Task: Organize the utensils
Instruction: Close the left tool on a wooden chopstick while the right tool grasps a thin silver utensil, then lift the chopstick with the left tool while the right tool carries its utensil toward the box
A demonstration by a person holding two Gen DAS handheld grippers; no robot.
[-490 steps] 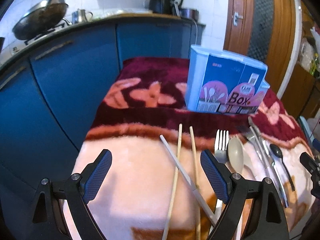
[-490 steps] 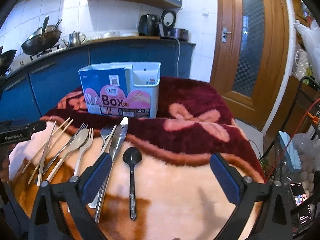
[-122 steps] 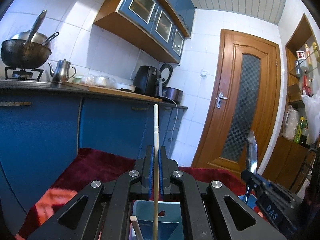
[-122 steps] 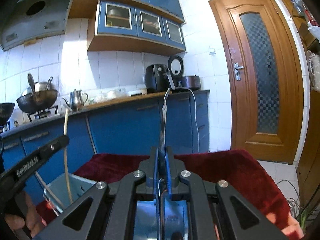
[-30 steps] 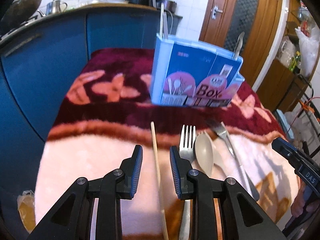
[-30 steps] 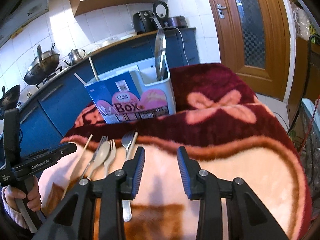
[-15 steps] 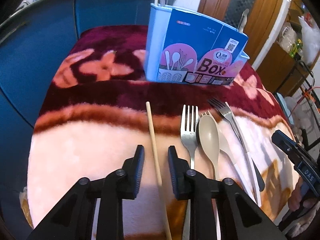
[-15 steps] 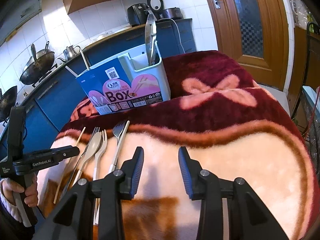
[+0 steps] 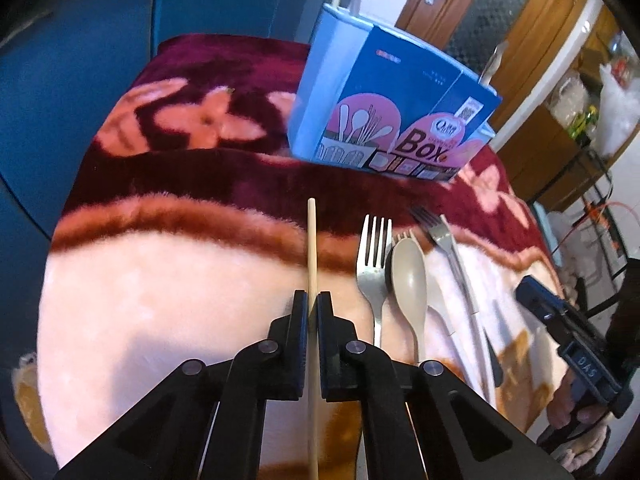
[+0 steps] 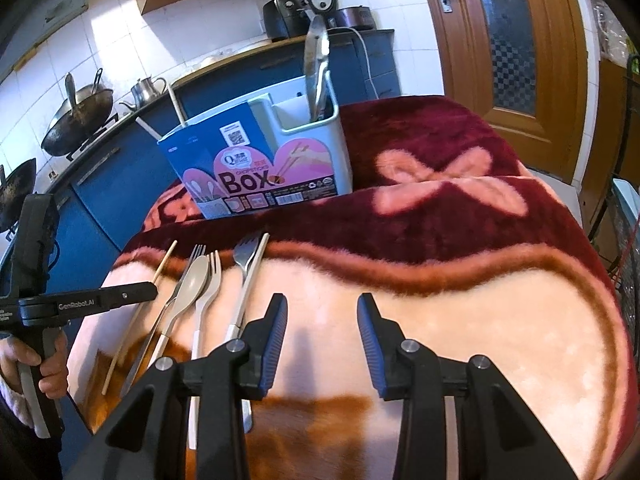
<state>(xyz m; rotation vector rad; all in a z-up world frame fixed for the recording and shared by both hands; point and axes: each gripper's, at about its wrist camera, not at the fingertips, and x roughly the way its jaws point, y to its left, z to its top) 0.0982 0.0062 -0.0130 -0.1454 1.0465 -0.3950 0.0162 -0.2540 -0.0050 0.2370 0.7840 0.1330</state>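
My left gripper (image 9: 312,300) is shut on a wooden chopstick (image 9: 311,240) that lies on the blanket. To its right lie a metal fork (image 9: 374,252), a beige spoon (image 9: 409,276) and another fork (image 9: 440,236). The blue utensil box (image 9: 396,112) stands behind them; it holds chopsticks (image 10: 176,108) and metal tongs (image 10: 316,64). My right gripper (image 10: 322,312) is open and empty above the blanket, right of the fork (image 10: 246,260) and spoon (image 10: 192,280). The left gripper (image 10: 148,291) also shows in the right wrist view.
A plush maroon and pink blanket (image 10: 480,280) covers the table. Blue kitchen cabinets (image 9: 100,60) stand behind and to the left. A wooden door (image 10: 520,40) is at the back right. A wire rack (image 10: 628,200) stands by the table's right edge.
My left gripper has lowered and closed on the chopstick. My right gripper has stayed open and dropped a little closer to the blanket.
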